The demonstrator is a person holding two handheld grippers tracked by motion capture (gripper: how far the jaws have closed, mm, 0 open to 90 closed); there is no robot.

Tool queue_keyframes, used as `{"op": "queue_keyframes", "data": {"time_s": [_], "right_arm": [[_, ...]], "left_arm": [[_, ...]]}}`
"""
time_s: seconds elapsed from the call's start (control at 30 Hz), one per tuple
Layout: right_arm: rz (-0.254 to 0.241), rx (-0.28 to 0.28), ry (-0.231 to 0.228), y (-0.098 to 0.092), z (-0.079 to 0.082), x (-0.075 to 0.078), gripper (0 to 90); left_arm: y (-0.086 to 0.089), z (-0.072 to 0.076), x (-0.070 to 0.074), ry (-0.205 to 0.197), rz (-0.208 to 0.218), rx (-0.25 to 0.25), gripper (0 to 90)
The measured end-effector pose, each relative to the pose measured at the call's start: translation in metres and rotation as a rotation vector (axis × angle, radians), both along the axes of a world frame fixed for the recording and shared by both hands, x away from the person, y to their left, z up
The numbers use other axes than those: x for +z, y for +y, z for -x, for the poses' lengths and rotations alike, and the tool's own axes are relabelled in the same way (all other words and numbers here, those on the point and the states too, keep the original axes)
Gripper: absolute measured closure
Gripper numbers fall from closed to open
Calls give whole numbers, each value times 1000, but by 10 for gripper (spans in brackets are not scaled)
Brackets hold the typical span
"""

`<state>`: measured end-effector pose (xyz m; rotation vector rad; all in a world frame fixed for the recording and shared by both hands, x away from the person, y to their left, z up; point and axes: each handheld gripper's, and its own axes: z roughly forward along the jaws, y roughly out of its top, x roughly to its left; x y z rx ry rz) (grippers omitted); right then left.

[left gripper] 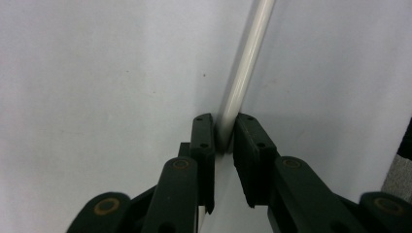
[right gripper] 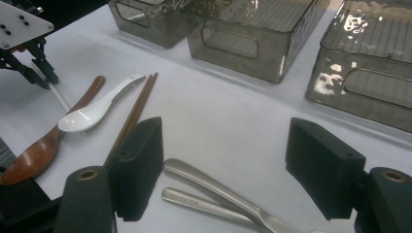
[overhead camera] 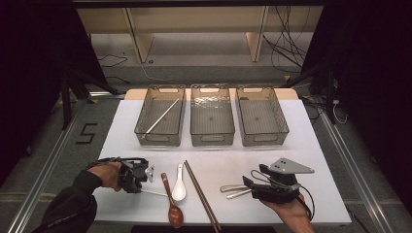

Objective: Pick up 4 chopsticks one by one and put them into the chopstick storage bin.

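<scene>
Left gripper (overhead camera: 145, 174) at the table's (overhead camera: 291, 145) near left, jaws clamped on one end of a white chopstick (left gripper: 243, 73) that lies flat on the table, beside a brown spoon (overhead camera: 172, 204) and a white spoon (overhead camera: 179, 187). Right gripper (right gripper: 223, 165) held low with jaws spread wide, empty, above two metal handles (right gripper: 214, 194); three bins (overhead camera: 212, 116) stand behind
</scene>
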<state>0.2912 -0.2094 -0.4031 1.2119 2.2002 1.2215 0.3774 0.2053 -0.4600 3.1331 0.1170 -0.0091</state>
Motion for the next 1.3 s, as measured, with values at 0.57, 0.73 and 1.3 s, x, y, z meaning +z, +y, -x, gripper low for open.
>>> {"op": "queue_keyframes", "data": {"time_s": [0.57,0.73,1.3], "right_arm": [[5,3,6,1,0,0,308],[4,5,6,1,0,0,308],[4,5,5,1,0,0,308]], "left_arm": [[1,13,0,6,-2,-70,839],[1,14,0,15,-2,-75,844],[30,17,2,46,-19,-8,846]]}}
